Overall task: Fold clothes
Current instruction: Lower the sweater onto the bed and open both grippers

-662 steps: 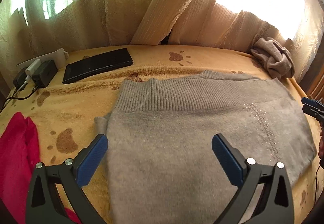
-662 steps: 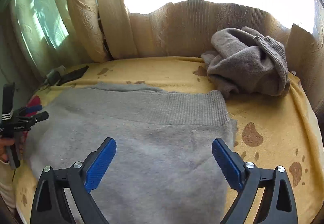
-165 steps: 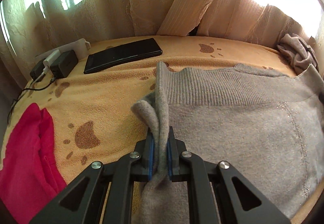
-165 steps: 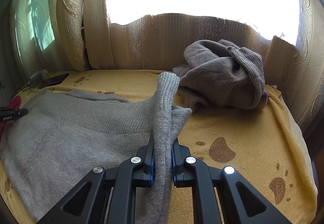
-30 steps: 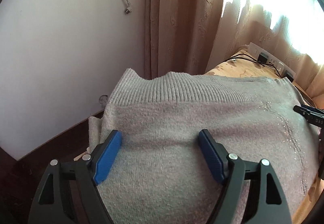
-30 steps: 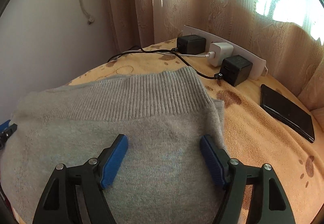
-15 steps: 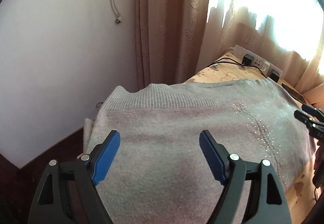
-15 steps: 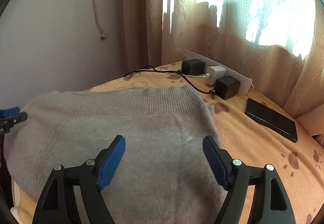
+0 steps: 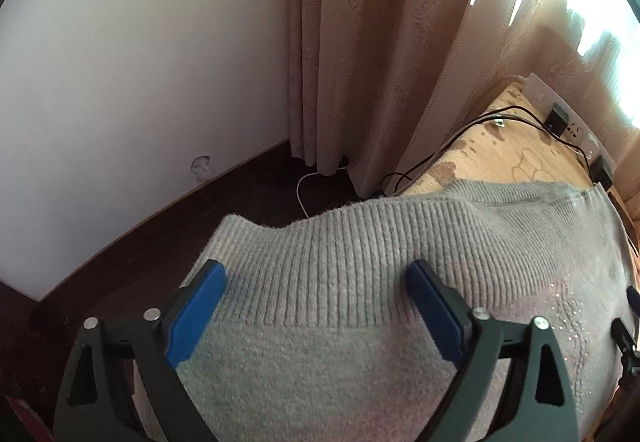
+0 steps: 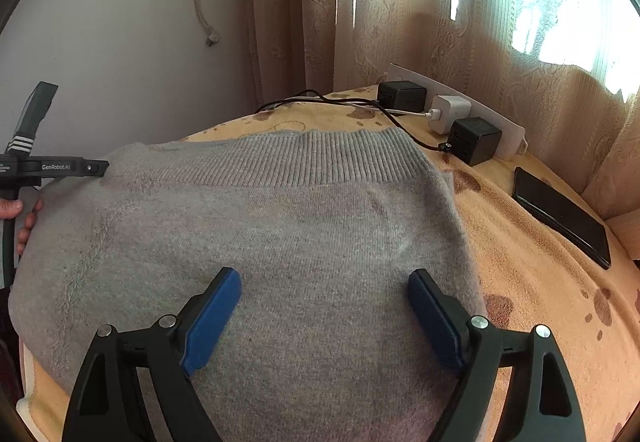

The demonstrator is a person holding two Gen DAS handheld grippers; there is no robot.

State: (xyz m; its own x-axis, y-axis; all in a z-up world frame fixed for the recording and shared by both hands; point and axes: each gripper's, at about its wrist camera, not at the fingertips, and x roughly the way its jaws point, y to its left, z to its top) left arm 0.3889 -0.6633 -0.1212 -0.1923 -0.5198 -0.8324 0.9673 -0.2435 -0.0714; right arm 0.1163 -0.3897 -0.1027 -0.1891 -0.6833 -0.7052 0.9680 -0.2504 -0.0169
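Left wrist view: both claws, left claw (image 9: pixel 316 284) and right claw (image 10: pixel 324 292), have just been opening, empty, over grey sweater (image 10: pixel 280 226).

Only legible text: "GenRobot.AI", white print on the black body of the left gripper (image 10: pixel 60 167), right-wrist view.

- Daylight pours through the beige patterned curtains (image 10: pixel 460 22), blown out white at the upper right of both views.
- The white wall (image 9: pixel 120 62) sits in even shade.
- Fisheye bending and dark corners; the grey knitted sweater (image 9: pixel 360 282) is softly blurred rightward.
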